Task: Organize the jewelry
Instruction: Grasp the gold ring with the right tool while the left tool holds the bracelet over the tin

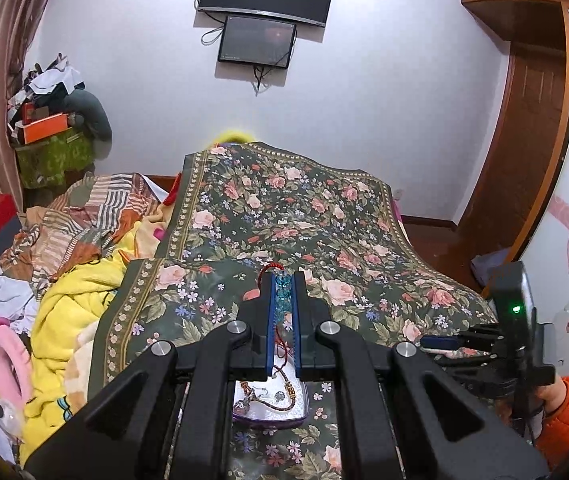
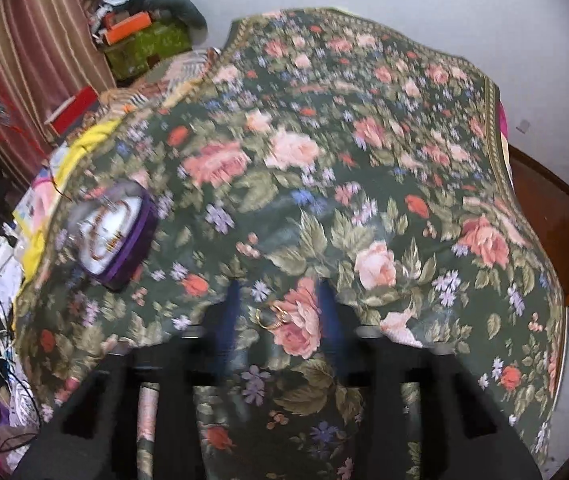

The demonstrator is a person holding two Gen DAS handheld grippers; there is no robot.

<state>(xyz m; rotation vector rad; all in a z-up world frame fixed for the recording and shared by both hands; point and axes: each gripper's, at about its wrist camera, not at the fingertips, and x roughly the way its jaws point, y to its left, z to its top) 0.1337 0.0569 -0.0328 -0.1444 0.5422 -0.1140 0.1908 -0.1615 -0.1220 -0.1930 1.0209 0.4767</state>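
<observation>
Purple-walled tray [image 1: 268, 420] on the floral bedspread [image 1: 284, 208] holds a brown beaded bracelet [image 1: 284, 394] and small silver pieces. Left gripper [image 1: 283, 296] fingers pinch a blue-beaded red-cord bracelet [image 1: 282, 292] above it. Right gripper [image 2: 278, 312] fingers spread around gold rings [image 2: 272, 316] on the bedspread; view blurred.
</observation>
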